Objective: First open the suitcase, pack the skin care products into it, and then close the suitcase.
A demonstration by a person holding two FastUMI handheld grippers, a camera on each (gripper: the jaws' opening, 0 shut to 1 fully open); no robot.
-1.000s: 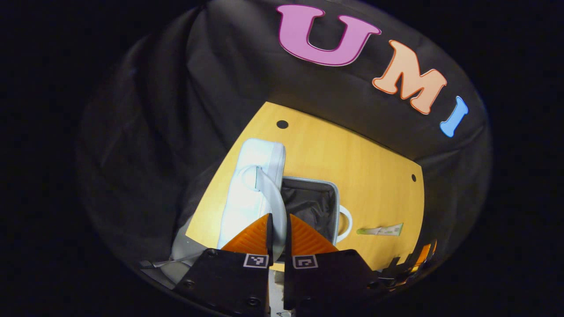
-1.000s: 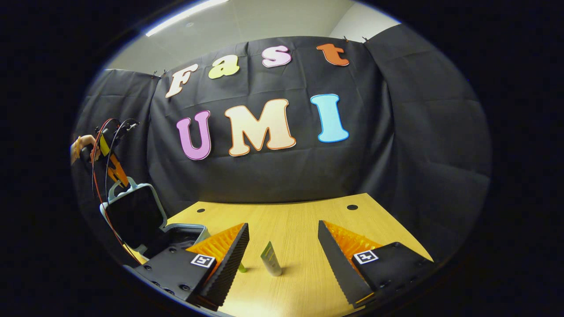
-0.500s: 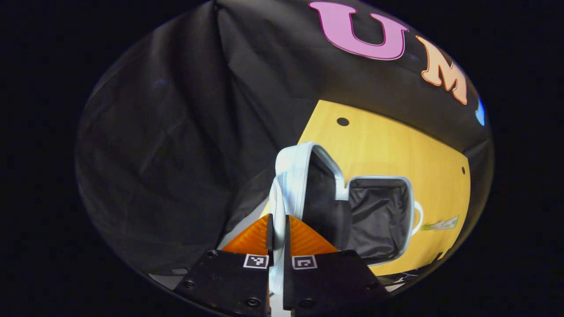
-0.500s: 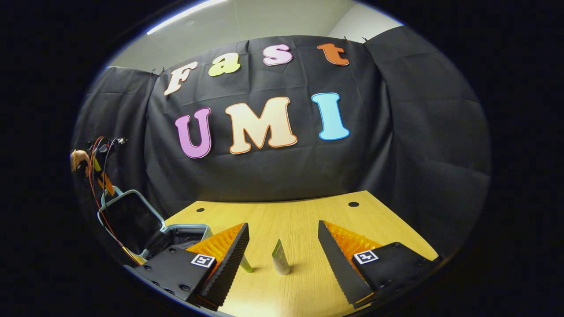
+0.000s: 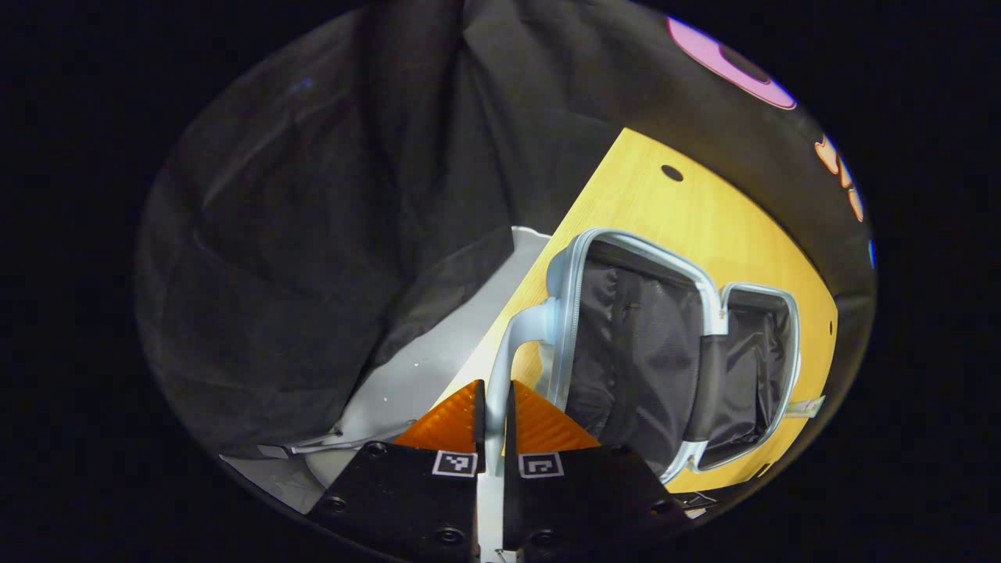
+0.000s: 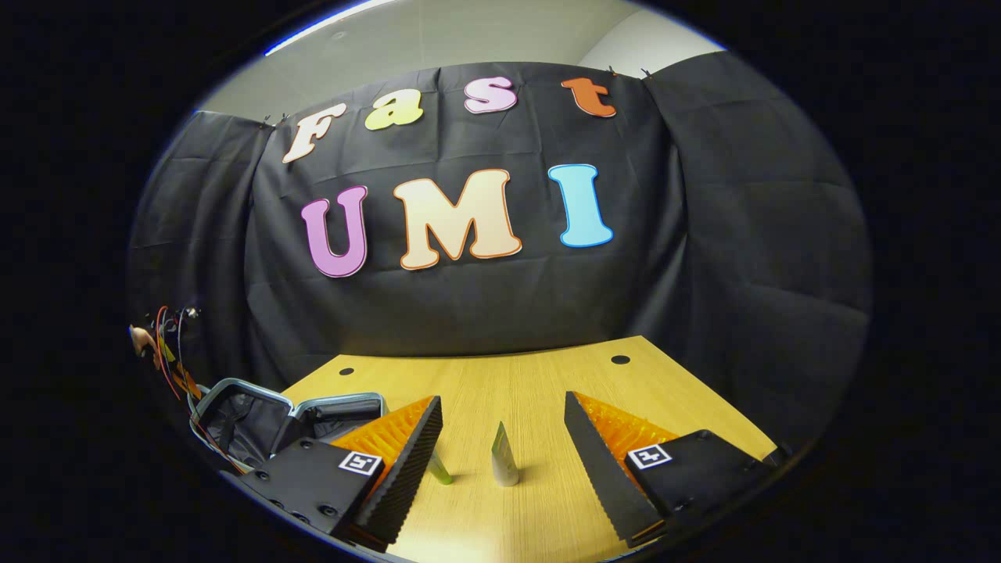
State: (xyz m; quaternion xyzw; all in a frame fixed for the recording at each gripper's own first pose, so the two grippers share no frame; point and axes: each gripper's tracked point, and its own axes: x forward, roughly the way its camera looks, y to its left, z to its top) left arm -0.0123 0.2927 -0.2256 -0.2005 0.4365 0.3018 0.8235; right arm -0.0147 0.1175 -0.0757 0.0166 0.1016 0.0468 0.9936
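While left tongs (image 5: 493, 407) pinch the suitcase lid handle (image 5: 508, 356), lay the lid (image 5: 626, 344) flat gently; right tongs (image 6: 500, 438) gape empty, straddling an upright tube (image 6: 504, 457) on the desk (image 6: 547, 383).

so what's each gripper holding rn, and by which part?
Left gripper is shut on the suitcase lid's handle. Right gripper is open, holding nothing; a tube stands between its fingers.

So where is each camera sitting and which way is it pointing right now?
Left gripper view: rides the left claw, looking down over the open suitcase on the table; its fingers pinch the lid handle.
Right gripper view: rides the open right claw, facing the booth wall across the table, a standing tube ahead.
Both see the suitcase and table.
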